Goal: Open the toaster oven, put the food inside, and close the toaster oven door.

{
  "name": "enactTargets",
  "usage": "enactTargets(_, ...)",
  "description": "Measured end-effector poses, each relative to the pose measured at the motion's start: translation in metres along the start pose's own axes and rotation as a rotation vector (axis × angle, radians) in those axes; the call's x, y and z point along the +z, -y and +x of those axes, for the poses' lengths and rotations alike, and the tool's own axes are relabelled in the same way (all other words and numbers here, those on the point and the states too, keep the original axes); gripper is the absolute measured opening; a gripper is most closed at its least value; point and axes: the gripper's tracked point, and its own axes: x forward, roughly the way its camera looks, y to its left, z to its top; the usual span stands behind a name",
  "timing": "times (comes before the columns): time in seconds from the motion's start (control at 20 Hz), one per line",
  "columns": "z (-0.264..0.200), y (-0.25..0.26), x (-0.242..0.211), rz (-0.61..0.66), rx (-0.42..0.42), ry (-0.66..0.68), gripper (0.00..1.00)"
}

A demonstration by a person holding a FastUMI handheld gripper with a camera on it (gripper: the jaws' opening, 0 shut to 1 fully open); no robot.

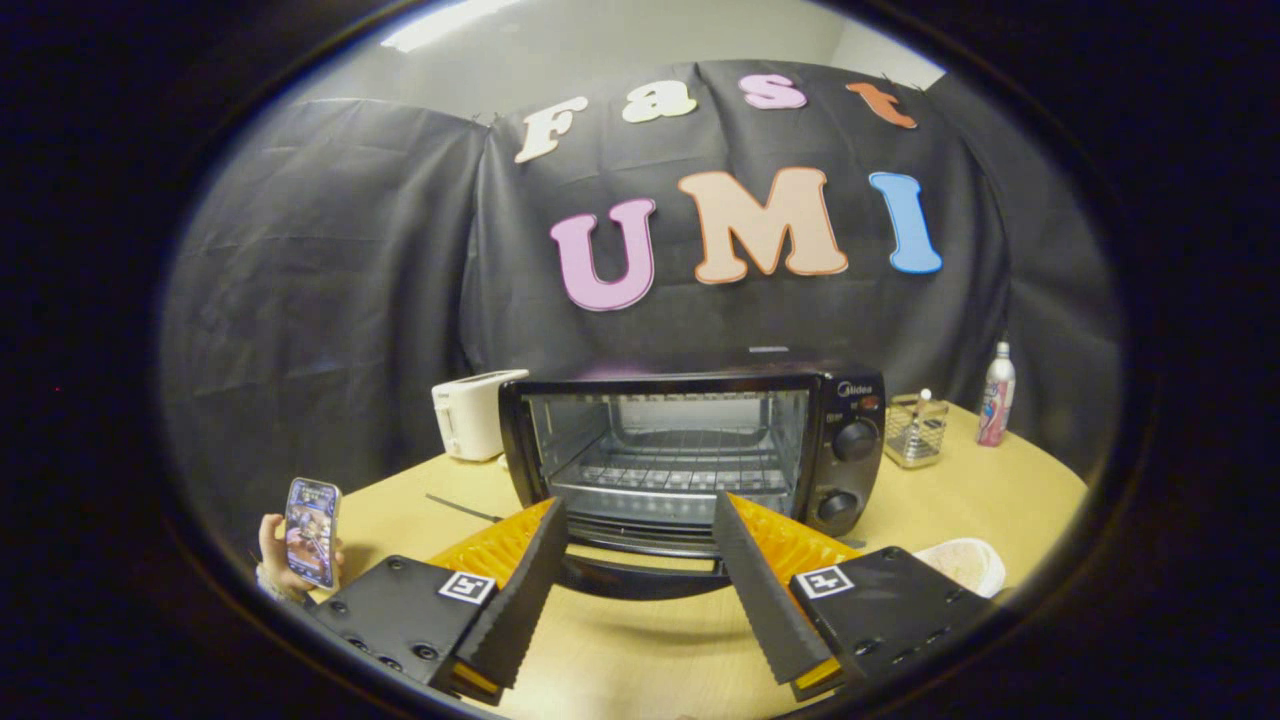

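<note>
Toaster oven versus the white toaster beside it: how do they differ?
The toaster oven is black, larger, glass-fronted, door hanging open just ahead of the open claw. The white toaster is smaller, solid-sided, set further back beside the oven. Both stand upright on the wooden table.

One toaster oven (690,455), one white toaster (470,412), one wire basket (915,430), one bottle (996,395), one bowl (965,565), one phone (312,530) in one hand (272,560), one table (1000,500), and one hand-held gripper (640,510), fingers apart.
</note>
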Motion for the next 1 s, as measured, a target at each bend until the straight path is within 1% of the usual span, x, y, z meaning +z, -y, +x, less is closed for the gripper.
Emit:
enactTargets(0.15, -0.006, 0.000, -0.015, 0.016, -0.005, -0.059, 0.93)
enactTargets(0.5, -0.014, 0.002, -0.049, 0.063, -0.010, -0.149, 0.92)
enactTargets(0.85, -0.008, 0.006, -0.094, 0.088, -0.029, -0.277, 0.92)
enactTargets(1.0, -0.004, 0.007, -0.095, 0.064, -0.036, -0.264, 0.92)
